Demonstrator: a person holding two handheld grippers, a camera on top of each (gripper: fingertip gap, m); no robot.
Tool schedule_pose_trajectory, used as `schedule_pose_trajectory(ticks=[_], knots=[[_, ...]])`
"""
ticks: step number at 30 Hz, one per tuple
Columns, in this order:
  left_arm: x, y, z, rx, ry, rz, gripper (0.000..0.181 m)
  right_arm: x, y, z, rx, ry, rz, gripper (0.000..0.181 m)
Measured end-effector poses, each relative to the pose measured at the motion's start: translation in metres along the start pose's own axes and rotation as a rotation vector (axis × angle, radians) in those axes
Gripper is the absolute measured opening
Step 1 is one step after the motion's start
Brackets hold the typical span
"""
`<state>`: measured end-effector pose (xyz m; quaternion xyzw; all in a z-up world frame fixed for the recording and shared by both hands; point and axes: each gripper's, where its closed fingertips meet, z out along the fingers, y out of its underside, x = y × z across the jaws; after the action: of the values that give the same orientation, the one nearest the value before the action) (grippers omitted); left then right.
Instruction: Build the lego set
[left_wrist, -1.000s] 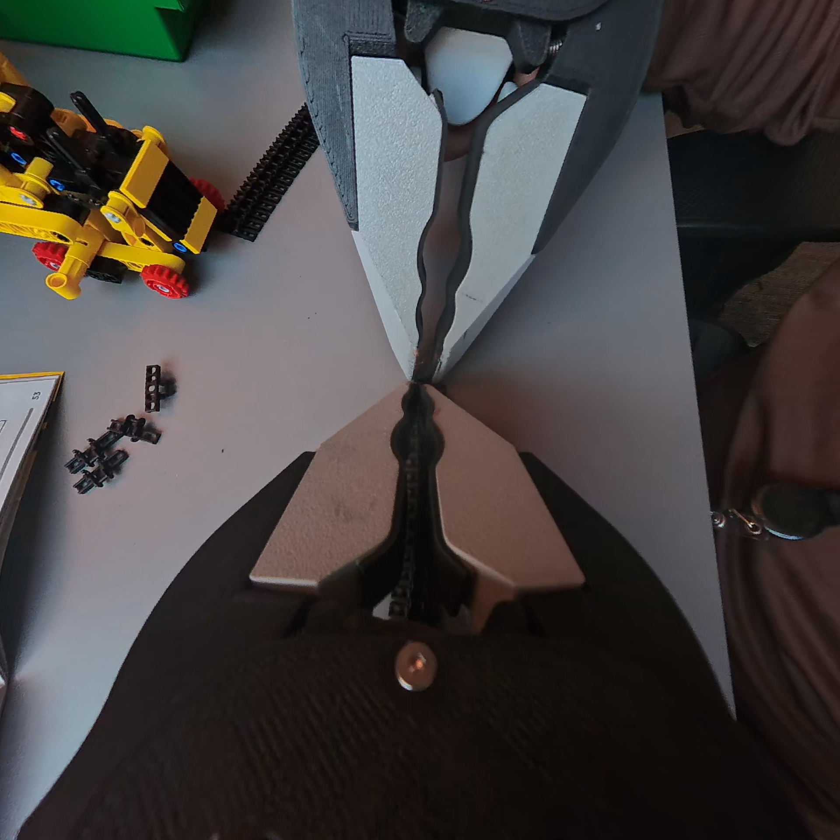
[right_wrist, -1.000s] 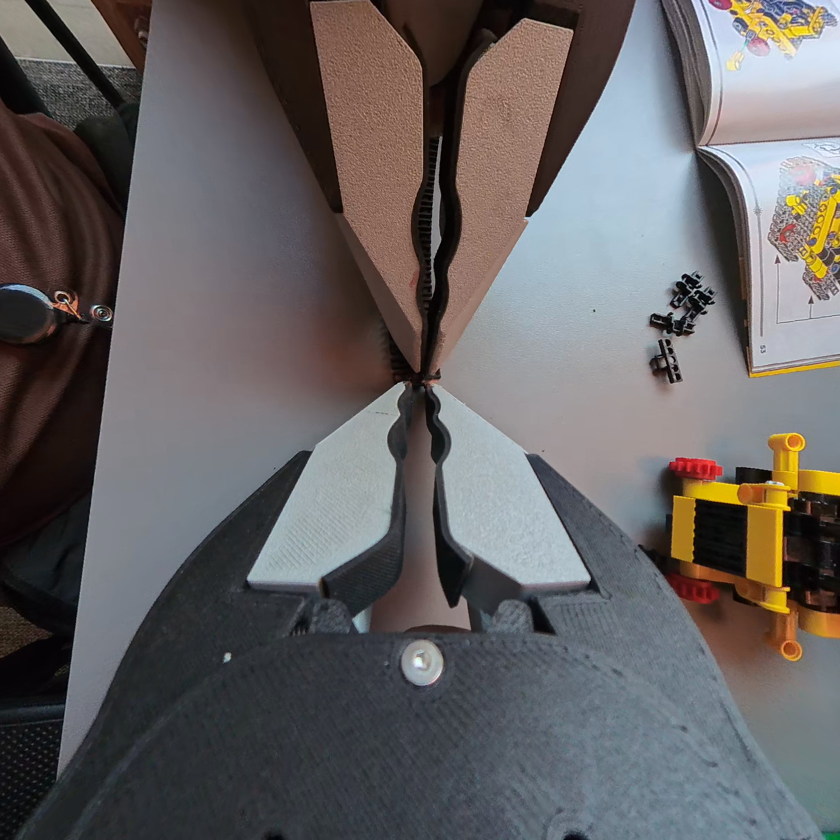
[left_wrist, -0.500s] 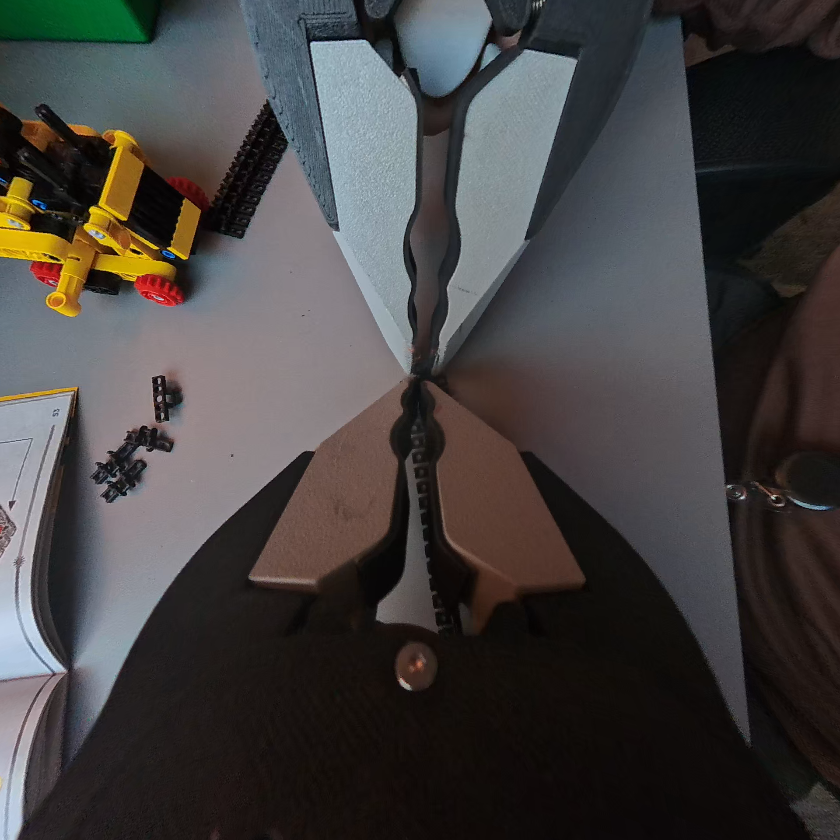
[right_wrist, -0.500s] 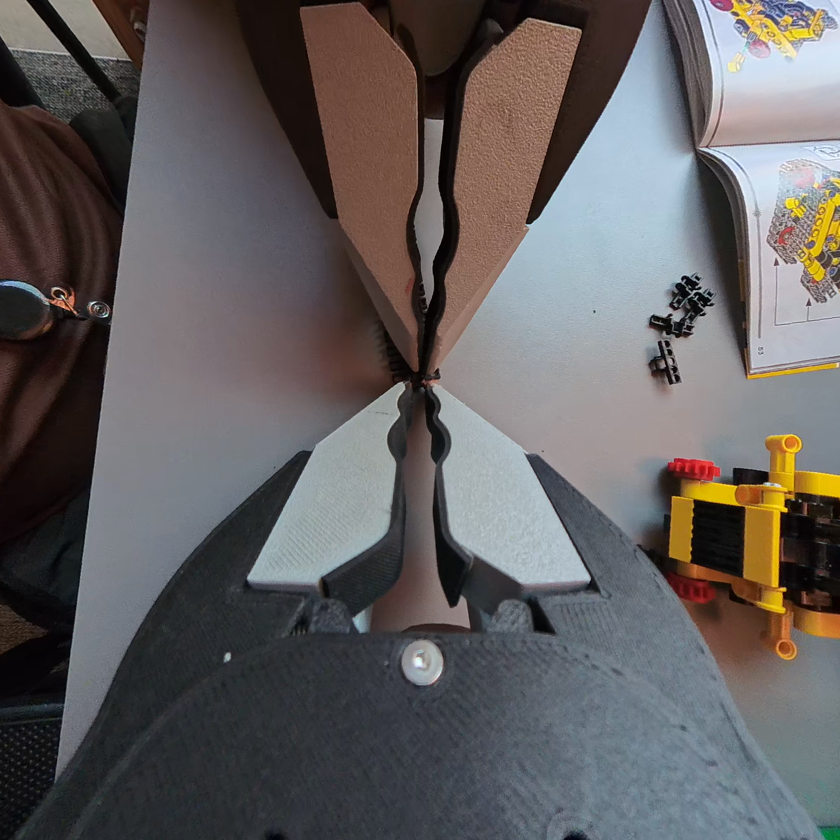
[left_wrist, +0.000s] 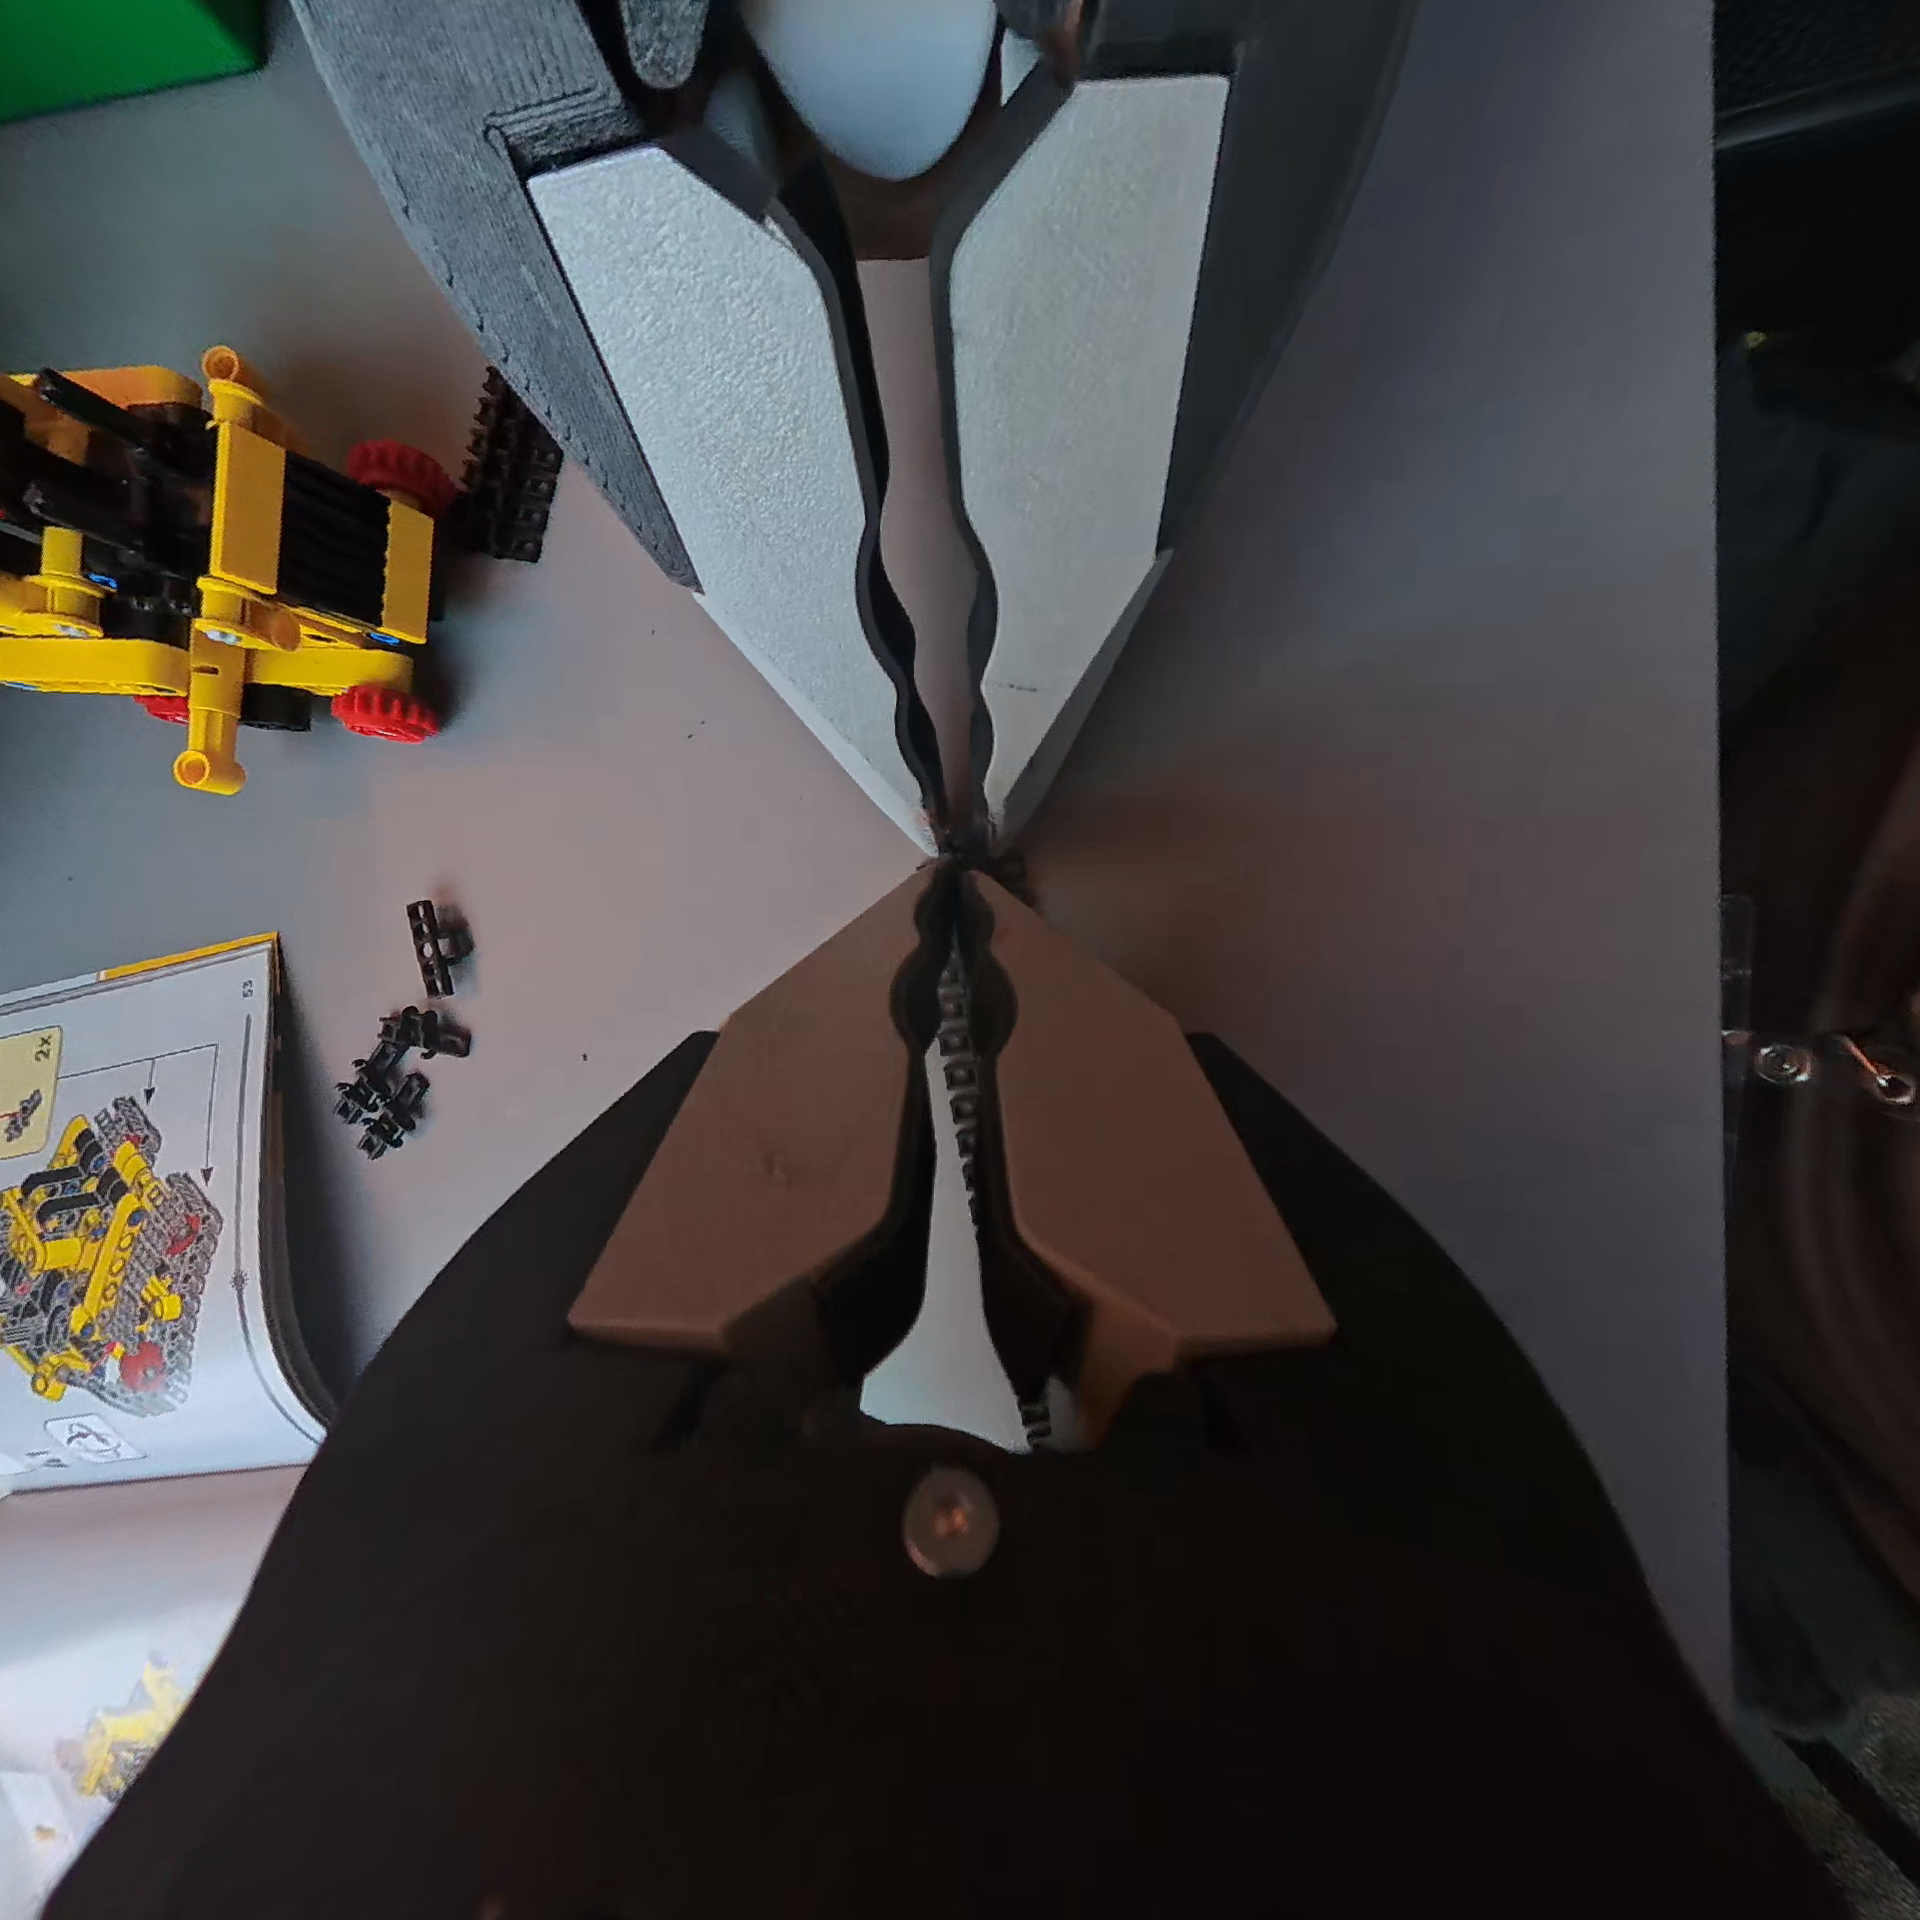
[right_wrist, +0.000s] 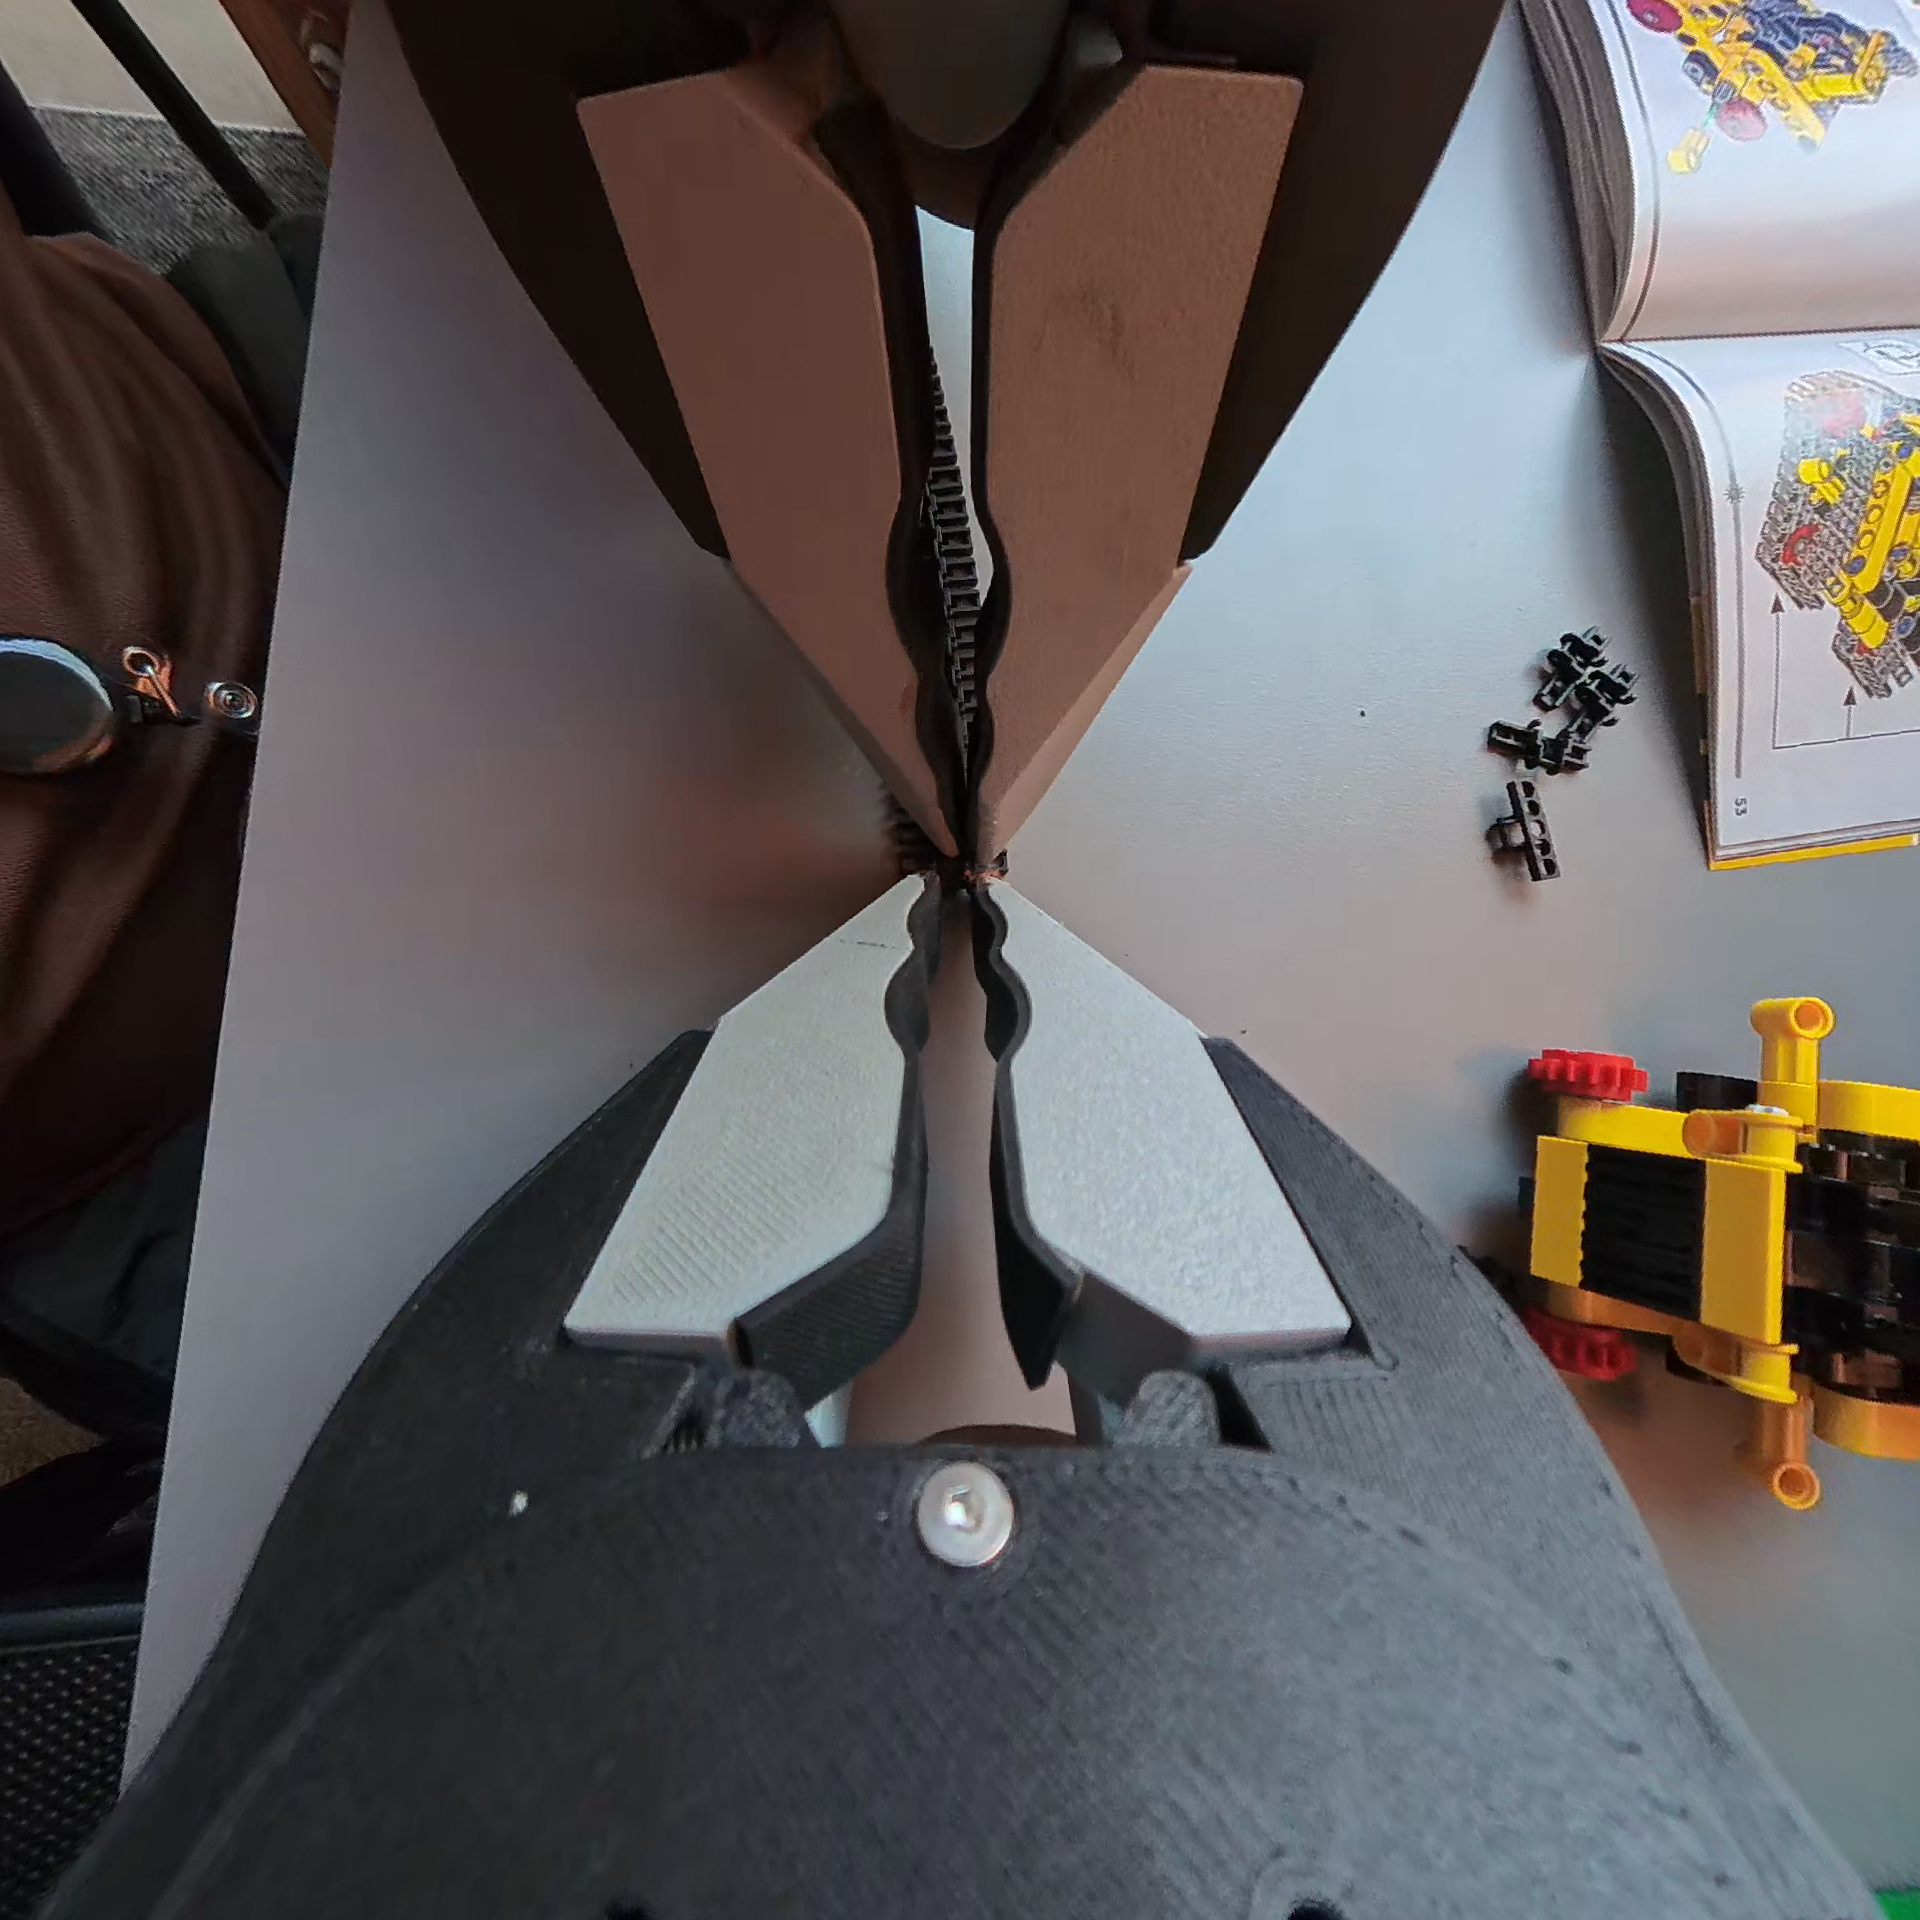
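My left gripper (left_wrist: 951, 878), with brown fingers, is shut on a black track chain (left_wrist: 961, 1049) that runs back between its fingers. My right gripper (right_wrist: 956, 883), with grey fingers, meets it tip to tip just above the grey table (right_wrist: 582, 727), and its tips are pinched on the chain's end. In the right wrist view the chain (right_wrist: 951, 540) shows inside the left gripper (right_wrist: 961, 842). In the left wrist view the right gripper (left_wrist: 956, 831) comes in from the top. The yellow and black bulldozer (left_wrist: 229, 561) stands off to the side (right_wrist: 1714, 1236).
A second black track strip (left_wrist: 509, 478) lies beside the bulldozer. Loose black links (left_wrist: 400, 1070) (right_wrist: 1569, 707) lie near the open instruction booklet (left_wrist: 125, 1195) (right_wrist: 1787, 520). A green box (left_wrist: 104, 42) stands at the far corner. A person's clothing with a badge reel (right_wrist: 52, 707) is past the table edge. Left and right tips are no more than a few centimetres apart.
The left wrist view has shifted, so the booklet has come into sight and the bulldozer sits closer. The chain now lies against one left finger. The tips have stayed together.
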<state>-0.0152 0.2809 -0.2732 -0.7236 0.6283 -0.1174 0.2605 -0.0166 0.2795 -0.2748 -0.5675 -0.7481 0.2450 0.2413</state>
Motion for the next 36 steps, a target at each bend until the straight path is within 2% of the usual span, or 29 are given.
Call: schedule_pose_trajectory(ticks=[9, 13, 14, 16, 18, 21, 28, 32, 36], knots=[[-0.004, -0.002, -0.003, 0.108, 0.067, -0.174, 0.0, 0.007, 0.003, -0.003, 0.013, 0.038, -0.019, 0.009], [-0.018, -0.008, -0.025, 0.234, 0.06, -0.303, 0.0, 0.012, 0.001, -0.01, 0.058, 0.056, -0.007, 0.009], [-0.021, -0.01, -0.034, 0.274, 0.067, -0.335, 0.009, 0.015, 0.0, -0.012, 0.073, 0.069, 0.001, 0.009], [-0.026, -0.008, -0.048, 0.32, 0.07, -0.394, 0.012, 0.022, -0.001, -0.016, 0.1, 0.106, 0.018, 0.009], [-0.033, 0.003, -0.056, 0.313, 0.025, -0.428, 0.017, 0.032, -0.005, -0.022, 0.139, 0.16, 0.027, 0.009], [-0.05, 0.03, -0.062, 0.258, -0.127, -0.461, 0.021, 0.056, -0.013, -0.036, 0.225, 0.288, 0.059, 0.012], [-0.07, 0.069, -0.064, 0.268, -0.327, -0.553, 0.021, 0.102, -0.02, -0.08, 0.405, 0.603, 0.143, 0.014], [-0.08, 0.052, -0.06, 0.285, -0.324, -0.477, 0.019, 0.105, -0.024, -0.086, 0.464, 0.67, 0.194, 0.012], [-0.09, 0.029, -0.038, 0.244, -0.26, -0.382, 0.016, 0.101, -0.027, -0.08, 0.449, 0.689, 0.173, 0.01]])
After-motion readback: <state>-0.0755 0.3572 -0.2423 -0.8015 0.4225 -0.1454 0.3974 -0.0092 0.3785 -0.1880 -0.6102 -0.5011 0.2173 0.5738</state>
